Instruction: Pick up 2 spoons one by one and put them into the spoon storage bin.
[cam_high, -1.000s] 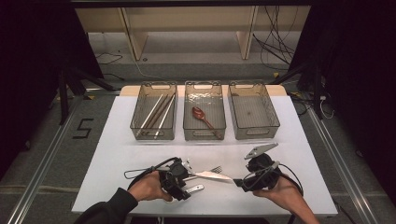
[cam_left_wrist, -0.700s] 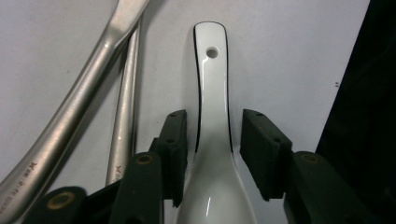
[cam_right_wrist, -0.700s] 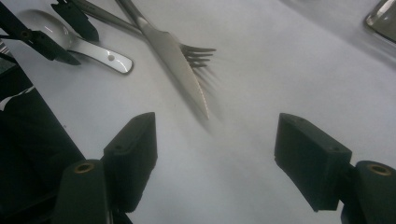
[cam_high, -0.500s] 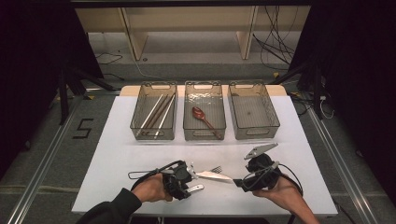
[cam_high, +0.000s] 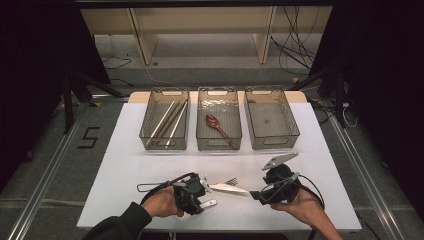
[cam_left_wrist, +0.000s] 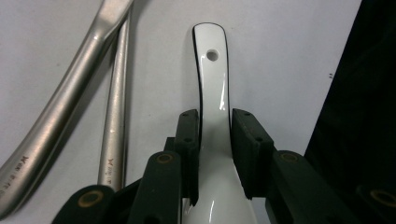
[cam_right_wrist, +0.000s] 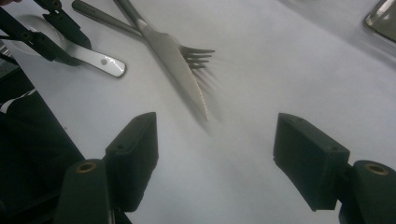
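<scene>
Three bins (cam_high: 218, 126) wait at the far side of the counter (cam_high: 125, 170), and the step in hand looks like the pickup of the white spoon (cam_left_wrist: 212, 93), which lies near the front edge beside a knife (cam_right_wrist: 175, 65) and fork (cam_right_wrist: 194, 55). The left hand-held gripper (cam_left_wrist: 212, 123) has just been closing, its pads now against the spoon's handle, so the next move calls for a clean lift and a carry to the middle bin, likely, where a brown spoon (cam_high: 220, 129) lies. The right hand-held gripper (cam_right_wrist: 215, 149) hangs wide open over bare counter, holding nothing.

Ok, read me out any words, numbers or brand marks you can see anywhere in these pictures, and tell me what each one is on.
"5": black digit marked on the floor, left of the table.
Small engraved mark on the thicker steel handle: looks like a brand stamp, too small and blurred to read.
Similar engraved mark on the thinner steel handle beside it: also unreadable.
</scene>
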